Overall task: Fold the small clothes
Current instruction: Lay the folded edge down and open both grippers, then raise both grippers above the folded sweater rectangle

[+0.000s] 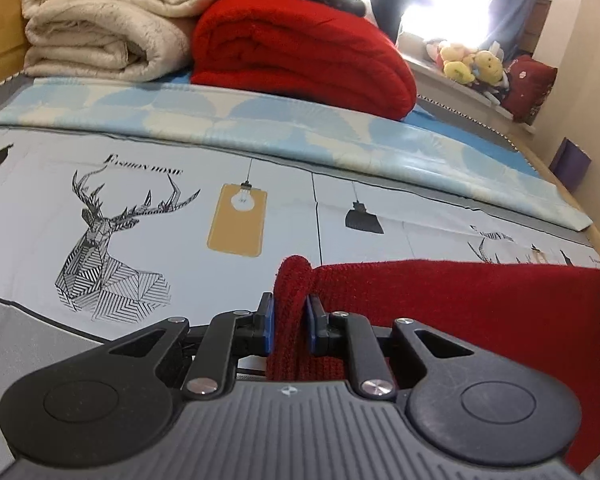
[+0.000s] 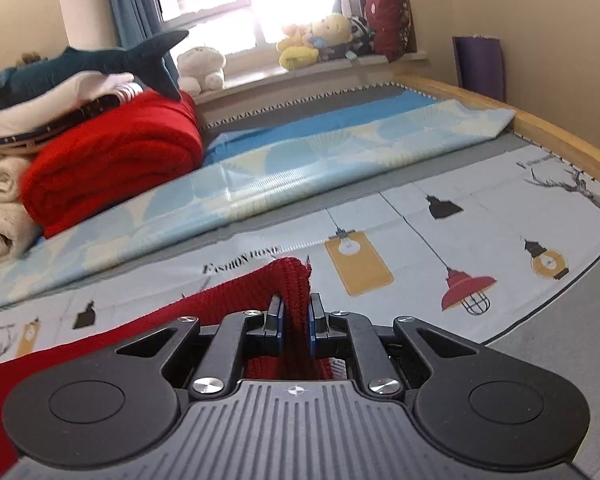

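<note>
Left tool [image 1: 291, 322] and right tool [image 2: 295, 322], each closed narrowly on a bunched corner of the dark red knit garment [image 1: 460, 300], which spans between them above the printed bed sheet [image 1: 160, 200].

Rough red knit garment [image 1: 440, 292]

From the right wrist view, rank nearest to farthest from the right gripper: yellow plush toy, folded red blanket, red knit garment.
1. Red knit garment, clamped in the right gripper.
2. Folded red blanket, left on the bed.
3. Yellow plush toy, on the windowsill.
</note>
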Tool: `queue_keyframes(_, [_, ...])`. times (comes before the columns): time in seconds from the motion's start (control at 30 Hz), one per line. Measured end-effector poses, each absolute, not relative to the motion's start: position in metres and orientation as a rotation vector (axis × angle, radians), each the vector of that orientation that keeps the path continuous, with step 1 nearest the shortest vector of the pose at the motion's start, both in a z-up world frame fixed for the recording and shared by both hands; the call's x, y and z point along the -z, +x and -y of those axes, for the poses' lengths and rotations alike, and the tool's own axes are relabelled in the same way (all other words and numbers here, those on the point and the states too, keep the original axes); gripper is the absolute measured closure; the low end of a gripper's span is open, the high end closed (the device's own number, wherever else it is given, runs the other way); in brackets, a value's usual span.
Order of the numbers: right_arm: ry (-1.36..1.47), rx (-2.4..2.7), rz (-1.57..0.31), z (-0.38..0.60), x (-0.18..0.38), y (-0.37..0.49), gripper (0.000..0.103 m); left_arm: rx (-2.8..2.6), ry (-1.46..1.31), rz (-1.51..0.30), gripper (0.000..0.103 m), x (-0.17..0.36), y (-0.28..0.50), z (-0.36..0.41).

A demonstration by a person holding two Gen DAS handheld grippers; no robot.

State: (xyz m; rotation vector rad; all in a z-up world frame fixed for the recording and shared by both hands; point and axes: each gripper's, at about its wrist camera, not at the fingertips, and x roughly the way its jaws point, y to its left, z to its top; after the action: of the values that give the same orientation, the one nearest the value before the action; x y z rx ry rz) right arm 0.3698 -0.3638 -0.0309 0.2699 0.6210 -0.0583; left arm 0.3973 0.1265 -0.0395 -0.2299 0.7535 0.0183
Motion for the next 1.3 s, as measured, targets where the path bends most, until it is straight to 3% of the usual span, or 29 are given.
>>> queue_keyframes(0.13, [0.212,0.073,-0.674,0.358,0.045,0.379,0.091,-0.015,-0.231,-0.792,0.085,0.048,0.402,-0.128])
queue_keyframes(0.23, [0.208,0.078,-0.817,0.359,0.066,0.391,0.088,-0.066,-0.254,-0.871,0.081,0.058,0.408,-0.134])
queue_keyframes(0.4, [0.154,0.111,-0.839,0.363,0.065,0.384,0.065,-0.078,-0.371,-0.825,0.063,0.042,0.396,-0.155])
queue_keyframes(0.6, [0.131,-0.045,-0.823,0.36,0.045,0.355,0.054,0.114,-0.35,-0.908,0.058,0.033,0.381,-0.142])
queue_keyframes(0.8, [0.035,-0.311,-0.959,0.343,0.051,0.321,0.053,0.402,-0.119,-1.047,0.056,0.045,0.354,-0.097])
queue_keyframes(0.93, [-0.105,-0.351,-1.072,0.335,0.068,0.301,0.049,0.487,0.102,-1.219,0.055,0.081,0.334,-0.069])
queue_keyframes(1.0, [-0.213,-0.332,-1.136,0.331,0.081,0.293,0.049,0.48,0.228,-1.221,0.054,0.091,0.326,-0.058])
queue_keyframes(1.3, [-0.183,-0.296,-1.13,0.338,0.073,0.286,0.049,0.397,0.207,-1.229,0.054,0.088,0.321,-0.065])
